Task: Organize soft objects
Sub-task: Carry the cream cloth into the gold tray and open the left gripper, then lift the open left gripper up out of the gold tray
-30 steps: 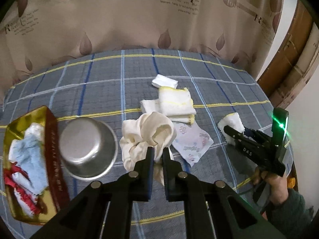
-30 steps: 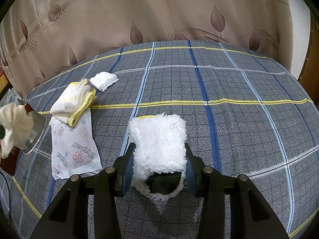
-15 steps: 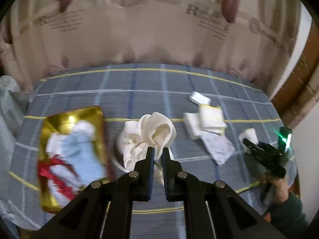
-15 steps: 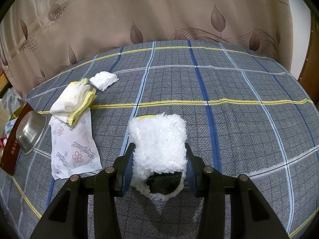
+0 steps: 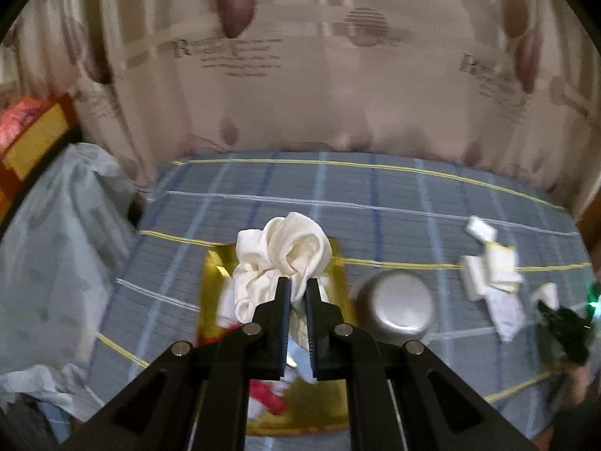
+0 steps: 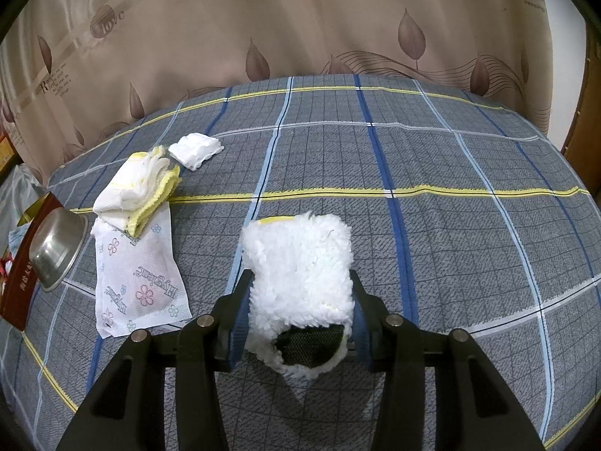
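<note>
My left gripper [image 5: 297, 293] is shut on a crumpled cream cloth [image 5: 283, 255], held in the air above the gold tin [image 5: 210, 274], which has red and blue fabric inside. In the right wrist view my right gripper [image 6: 298, 282] is shut on a fluffy white pad [image 6: 300, 259] with a dark mesh underside, just above the bedspread. Left of it lie a floral tissue pack [image 6: 139, 274], a stack of white and yellow cloths [image 6: 139, 188] and a small folded white cloth [image 6: 196, 149].
A steel bowl lies upside down [image 5: 396, 306] right of the tin; in the right wrist view it [image 6: 54, 248] leans on the tin's dark red side [image 6: 17, 293]. A plaid bedspread [image 6: 450, 206] covers the surface. A leaf-print curtain [image 6: 300, 30] hangs behind. Plastic bags [image 5: 56, 244] lie at the left.
My left gripper has carried the cream cloth leftward from above the bowl to above the gold tin, and risen. The right gripper and its white pad have stayed still.
</note>
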The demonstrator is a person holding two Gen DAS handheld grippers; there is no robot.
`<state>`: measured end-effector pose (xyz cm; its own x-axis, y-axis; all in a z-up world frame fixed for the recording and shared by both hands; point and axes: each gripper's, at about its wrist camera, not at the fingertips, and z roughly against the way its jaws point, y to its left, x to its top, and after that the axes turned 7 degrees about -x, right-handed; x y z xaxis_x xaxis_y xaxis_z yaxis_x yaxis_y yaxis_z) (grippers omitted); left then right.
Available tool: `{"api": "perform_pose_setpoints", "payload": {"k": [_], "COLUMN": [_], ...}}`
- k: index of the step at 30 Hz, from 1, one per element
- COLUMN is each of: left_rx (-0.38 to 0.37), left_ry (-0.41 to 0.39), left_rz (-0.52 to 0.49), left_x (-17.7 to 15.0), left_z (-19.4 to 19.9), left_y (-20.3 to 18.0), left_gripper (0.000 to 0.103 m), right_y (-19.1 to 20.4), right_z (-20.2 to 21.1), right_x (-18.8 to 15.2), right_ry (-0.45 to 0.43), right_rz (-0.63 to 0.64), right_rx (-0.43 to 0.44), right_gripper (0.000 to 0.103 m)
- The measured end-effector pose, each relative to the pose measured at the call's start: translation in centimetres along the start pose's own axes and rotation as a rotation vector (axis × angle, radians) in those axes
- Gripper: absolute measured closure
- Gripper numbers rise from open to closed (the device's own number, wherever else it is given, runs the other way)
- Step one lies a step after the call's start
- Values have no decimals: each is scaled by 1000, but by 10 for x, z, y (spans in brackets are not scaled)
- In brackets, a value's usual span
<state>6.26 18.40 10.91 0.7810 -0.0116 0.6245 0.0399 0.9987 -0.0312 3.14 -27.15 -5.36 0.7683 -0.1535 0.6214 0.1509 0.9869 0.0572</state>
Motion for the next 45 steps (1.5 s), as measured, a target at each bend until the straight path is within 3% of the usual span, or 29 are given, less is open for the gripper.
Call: {"api": "perform_pose_setpoints", "payload": {"k": [13, 25, 33, 45], "left_rx": [109, 38, -45, -89], "left_ry": [110, 153, 175, 101], "left_rz": [-5, 65, 107, 76], "left_x": [0, 0, -3, -14], "left_z": [-65, -94, -93, -40], "left_y": [33, 46, 42, 32], "left_gripper": [95, 95, 86, 80], "right_y": [0, 0, 0, 3], "right_z": [0, 0, -1, -1], "right_x": [-1, -1, -1, -3], "right_ry": [3, 4, 4, 8], "right_rz": [4, 6, 6, 27], "right_rx": [-2, -3, -3, -28], "right_gripper": [58, 58, 58, 57]}}
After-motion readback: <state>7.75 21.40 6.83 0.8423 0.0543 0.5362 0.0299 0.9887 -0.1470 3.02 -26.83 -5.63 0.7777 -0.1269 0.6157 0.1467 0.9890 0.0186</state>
